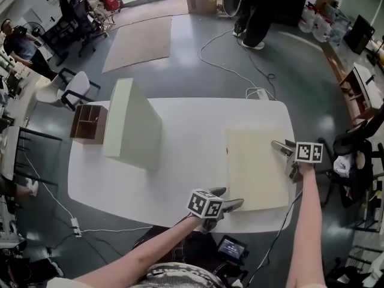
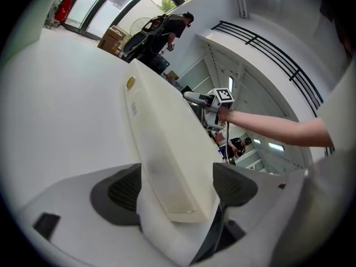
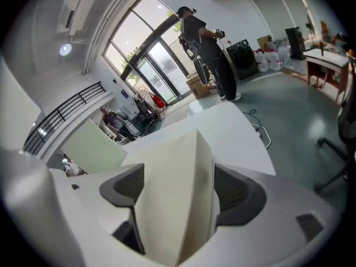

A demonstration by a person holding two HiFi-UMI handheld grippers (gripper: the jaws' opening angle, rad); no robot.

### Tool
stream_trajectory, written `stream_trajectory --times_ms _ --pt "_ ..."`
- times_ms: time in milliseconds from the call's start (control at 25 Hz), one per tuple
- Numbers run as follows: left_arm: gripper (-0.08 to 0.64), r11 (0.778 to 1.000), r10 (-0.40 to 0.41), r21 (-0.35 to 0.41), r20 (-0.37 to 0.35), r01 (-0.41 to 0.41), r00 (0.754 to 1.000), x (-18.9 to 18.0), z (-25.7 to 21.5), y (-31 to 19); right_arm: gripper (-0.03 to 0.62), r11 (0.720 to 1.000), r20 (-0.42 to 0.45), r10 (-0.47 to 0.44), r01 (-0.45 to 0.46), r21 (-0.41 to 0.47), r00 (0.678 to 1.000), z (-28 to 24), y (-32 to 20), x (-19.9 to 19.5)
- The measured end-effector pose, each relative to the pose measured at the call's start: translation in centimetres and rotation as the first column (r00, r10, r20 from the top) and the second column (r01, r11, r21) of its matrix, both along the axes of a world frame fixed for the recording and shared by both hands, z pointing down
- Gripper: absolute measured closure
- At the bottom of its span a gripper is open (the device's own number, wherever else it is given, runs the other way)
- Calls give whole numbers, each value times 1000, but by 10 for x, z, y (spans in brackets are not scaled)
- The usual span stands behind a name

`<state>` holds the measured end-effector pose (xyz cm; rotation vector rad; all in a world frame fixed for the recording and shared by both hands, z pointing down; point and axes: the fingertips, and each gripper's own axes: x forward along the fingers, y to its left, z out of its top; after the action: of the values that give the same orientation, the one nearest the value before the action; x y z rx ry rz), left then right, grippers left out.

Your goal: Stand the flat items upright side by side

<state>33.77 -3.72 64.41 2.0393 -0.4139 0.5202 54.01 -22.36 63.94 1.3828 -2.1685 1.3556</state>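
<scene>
A cream board (image 1: pixel 255 167) lies flat on the right part of the white table (image 1: pixel 192 161). A pale green board (image 1: pixel 129 125) stands upright on its edge at the table's left. My left gripper (image 1: pixel 229 198) is at the cream board's near left corner. In the left gripper view this corner (image 2: pixel 167 143) fills the gap and both pads press on it. My right gripper (image 1: pixel 285 159) is at the board's right edge. That edge (image 3: pixel 172 193) sits between its spread jaws, which stand open. The green board (image 3: pixel 94 146) shows behind it.
A brown wooden box (image 1: pixel 90 123) stands off the table's left end. Chairs (image 1: pixel 69 89) stand at the left and a dark one (image 1: pixel 354 155) at the right. Cables and a power strip (image 1: pixel 258 93) lie on the floor beyond the far edge. A person (image 1: pixel 255 11) stands farther back.
</scene>
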Motion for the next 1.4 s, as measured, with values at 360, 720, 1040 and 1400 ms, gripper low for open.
stream_trajectory --times_ms 360,720,1040,1400 --pt "164 999 -35 -29 9 35 999 9 9 -16 183 998 72 39 -36 -43 997 12 -5 -8" --pt "163 994 107 -7 33 -106 994 10 10 -10 201 999 57 48 -47 -19 997 3 -4 -12" --pt "163 960 231 139 92 -242 969 0 3 -18 206 983 45 131 -136 122 990 -34 9 -7" --pt "163 845 363 327 231 -424 903 -21 -17 -46 210 896 26 235 -227 382 972 -117 26 -19"
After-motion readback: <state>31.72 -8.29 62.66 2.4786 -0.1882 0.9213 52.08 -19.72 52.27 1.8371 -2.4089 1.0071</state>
